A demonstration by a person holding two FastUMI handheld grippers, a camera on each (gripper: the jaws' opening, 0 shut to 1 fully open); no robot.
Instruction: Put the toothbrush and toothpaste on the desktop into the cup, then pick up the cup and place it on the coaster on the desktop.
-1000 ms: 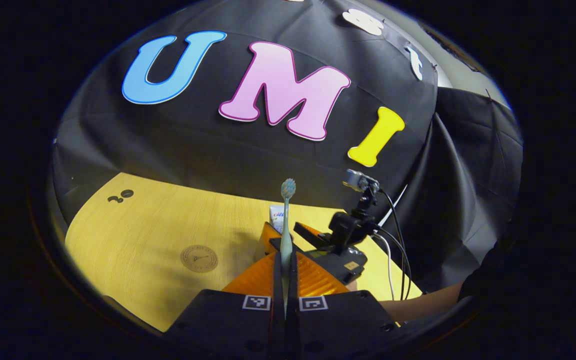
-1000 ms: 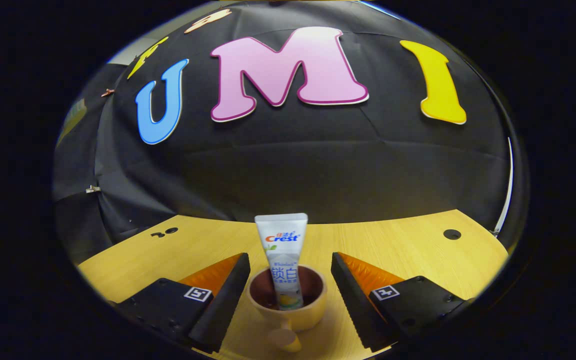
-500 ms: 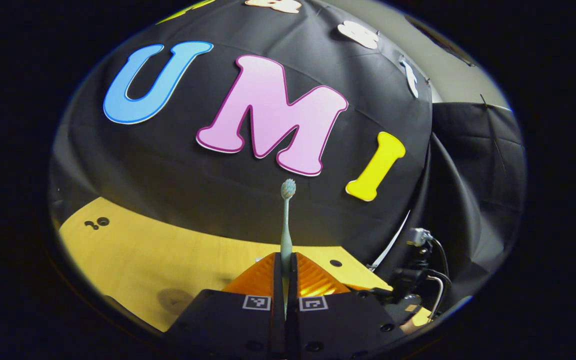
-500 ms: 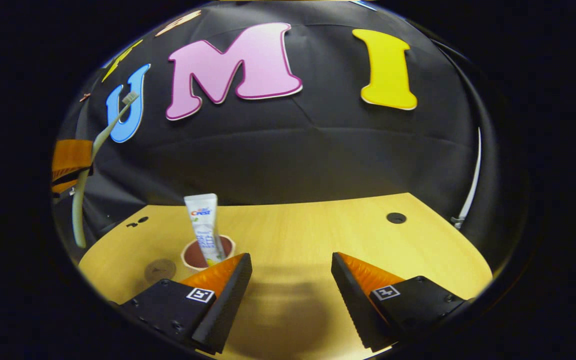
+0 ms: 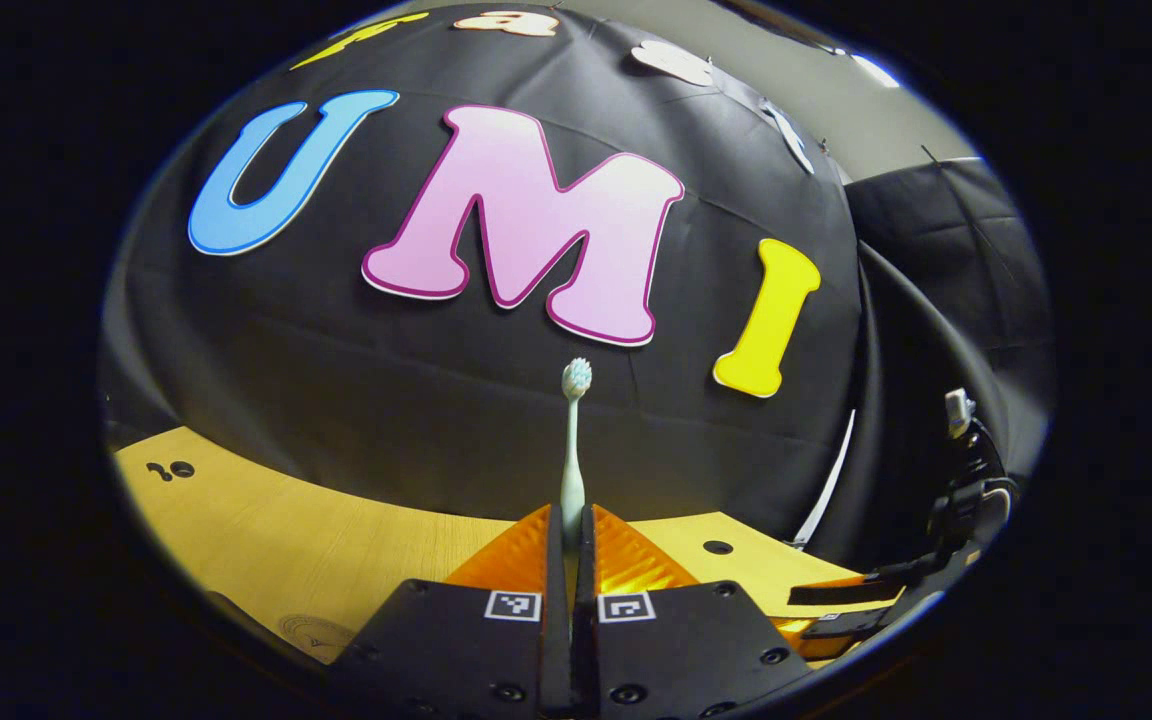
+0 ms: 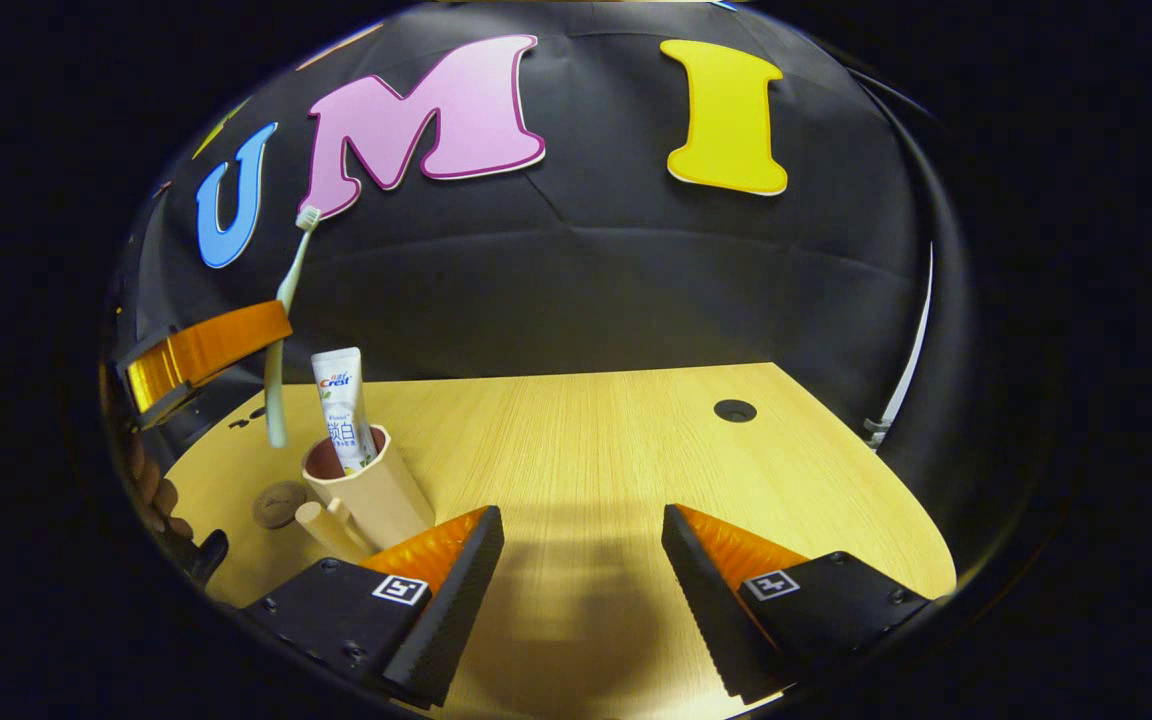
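Observation:
My left gripper (image 5: 568, 528) is shut on a pale toothbrush (image 5: 573, 440) that stands upright with its bristle head on top. In the right gripper view the toothbrush (image 6: 284, 330) hangs in the left gripper (image 6: 271, 335), its lower end just above and left of the cup's mouth. The tan cup (image 6: 376, 492) stands on the wooden desktop (image 6: 616, 450) with a white toothpaste tube (image 6: 341, 400) upright in it and its handle (image 6: 329, 530) pointing towards me. A round brown coaster (image 6: 279, 503) lies just left of the cup. My right gripper (image 6: 581, 545) is open, to the right of the cup.
A person's hand (image 6: 151, 492) holds the left gripper at the far left. The desktop has a round cable hole (image 6: 734, 410) at the back right, and a white cable (image 6: 911, 340) runs down the wall. The coaster (image 5: 316, 632) and the right gripper (image 5: 886, 595) sit low in the left gripper view.
My right gripper has drawn back from the cup and off to the right, staying open. My left gripper has carried the toothbrush over beside the cup.

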